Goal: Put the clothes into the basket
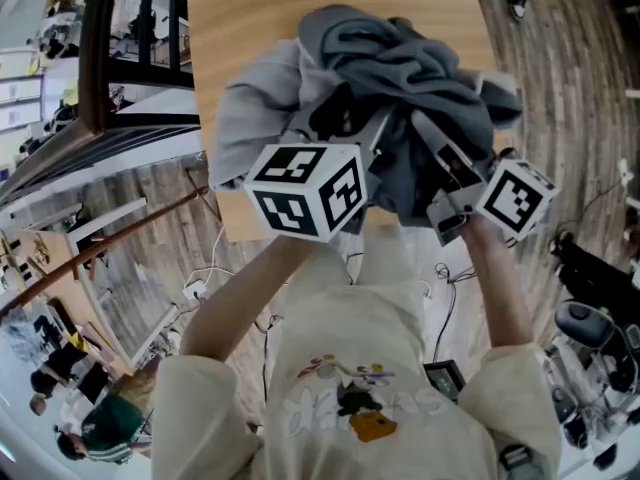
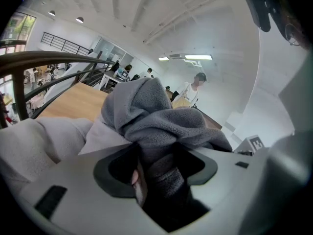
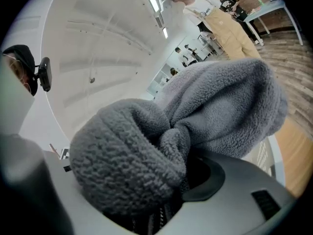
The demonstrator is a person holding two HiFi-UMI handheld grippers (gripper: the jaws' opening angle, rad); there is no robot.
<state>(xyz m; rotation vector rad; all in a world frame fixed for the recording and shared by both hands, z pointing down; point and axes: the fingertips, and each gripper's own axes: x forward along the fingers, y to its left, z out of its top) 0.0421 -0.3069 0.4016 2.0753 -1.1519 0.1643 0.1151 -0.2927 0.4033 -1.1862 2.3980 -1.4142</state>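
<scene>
A bundle of clothes hangs between my two grippers above the wooden table (image 1: 270, 8). It is a dark grey fleece (image 1: 420, 68) with a light grey garment (image 1: 245, 108) bunched at its left. My left gripper (image 1: 372, 133) reaches up from its marker cube and is shut on a fold of the dark fleece (image 2: 161, 126); the light grey garment (image 2: 44, 141) lies against its left side. My right gripper (image 1: 432, 138) bites the bundle from the right. In the right gripper view thick fleece (image 3: 146, 151) fills the jaws and hides the fingertips.
The table's near edge runs just past the person's chest. Below it is wood floor with cables (image 1: 205, 278). A dark stair railing (image 1: 100, 58) stands at the left and dark equipment (image 1: 590, 338) at the right. People stand far off in the room (image 2: 193, 89).
</scene>
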